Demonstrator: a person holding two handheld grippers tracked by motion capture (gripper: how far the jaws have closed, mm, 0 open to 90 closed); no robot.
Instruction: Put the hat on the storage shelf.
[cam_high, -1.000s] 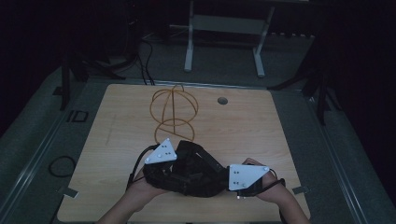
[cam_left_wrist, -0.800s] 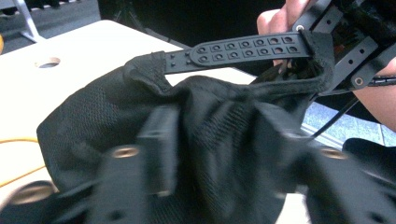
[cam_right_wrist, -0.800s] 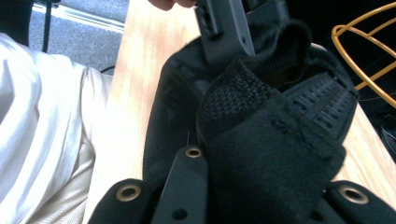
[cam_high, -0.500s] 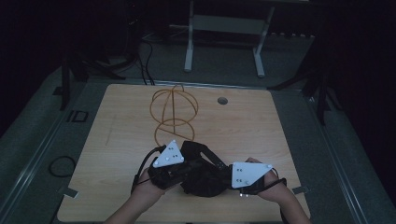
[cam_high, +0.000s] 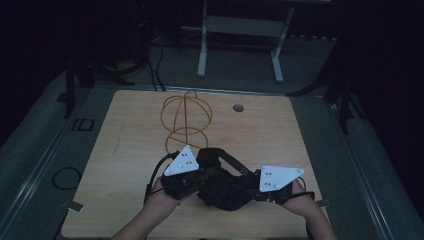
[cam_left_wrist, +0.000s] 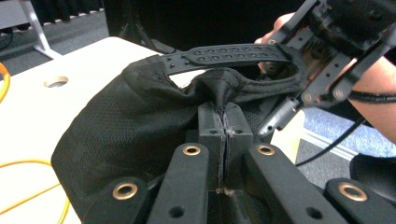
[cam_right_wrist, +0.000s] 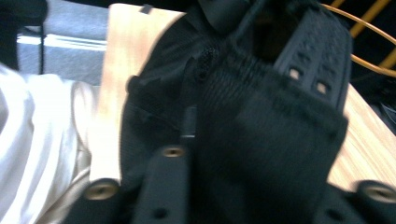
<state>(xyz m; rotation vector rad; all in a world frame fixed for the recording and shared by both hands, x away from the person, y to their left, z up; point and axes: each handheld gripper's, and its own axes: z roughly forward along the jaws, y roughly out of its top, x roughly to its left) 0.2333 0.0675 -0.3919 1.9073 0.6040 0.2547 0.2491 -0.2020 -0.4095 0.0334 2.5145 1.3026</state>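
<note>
Pinching a fold of the black cap (cam_left_wrist: 140, 116), our left claw (cam_left_wrist: 225, 122) is clamped tight, likely to anchor it. Right claw (cam_right_wrist: 205, 140) sits smothered in fabric; its state we cannot tell. Cap lies at the worktop's (cam_high: 125, 150) 6 o'clock edge.

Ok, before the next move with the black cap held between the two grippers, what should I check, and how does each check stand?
1. Left gripper shut on the cap fabric: ok.
2. Right gripper gripping the cap: cannot tell, fabric covers the jaws.
3. Snap strap free of the jaws: ok.
4. Wire stand upright behind the cap: ok.
5. Cap apart from the stand's base ring: cannot tell.
</note>
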